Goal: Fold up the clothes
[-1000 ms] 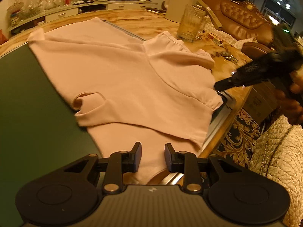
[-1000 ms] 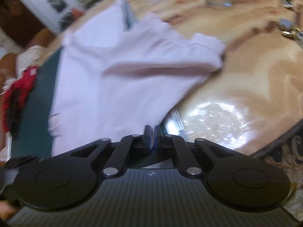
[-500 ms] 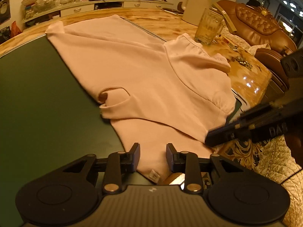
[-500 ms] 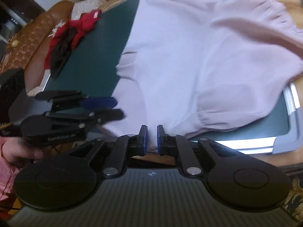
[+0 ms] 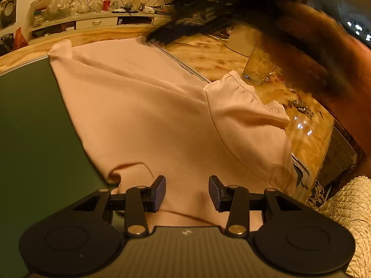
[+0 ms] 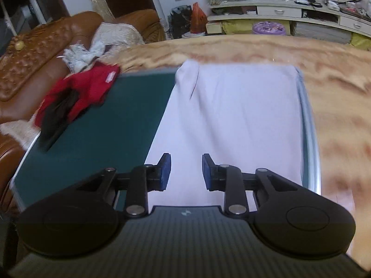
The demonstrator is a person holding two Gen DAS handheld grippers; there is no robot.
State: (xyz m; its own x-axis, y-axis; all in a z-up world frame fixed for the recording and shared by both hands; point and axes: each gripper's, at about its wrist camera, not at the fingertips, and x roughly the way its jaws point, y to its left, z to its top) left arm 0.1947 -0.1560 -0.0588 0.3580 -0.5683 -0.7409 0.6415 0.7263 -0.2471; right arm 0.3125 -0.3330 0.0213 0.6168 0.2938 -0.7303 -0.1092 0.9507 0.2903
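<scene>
Pale pink fabric, the shirt [image 5: 148,115], lay spread across the dark green mat [image 5: 30,125] on the wooden table [image 5: 208,53], one sleeve bunched toward a drinking glass [image 5: 259,66]. The left gripper [image 5: 187,193] hovered over the shirt's near hem, its jaws parted with nothing between them and cloth showing through the gap. In the right wrist view, the right gripper [image 6: 186,172] was likewise spread apart and empty, poised above the shirt [image 6: 231,120], which stretched away ahead of it along the mat's right edge. A red garment [image 6: 78,92] sat at the mat's [image 6: 104,125] far left corner, well apart from the shirt.
</scene>
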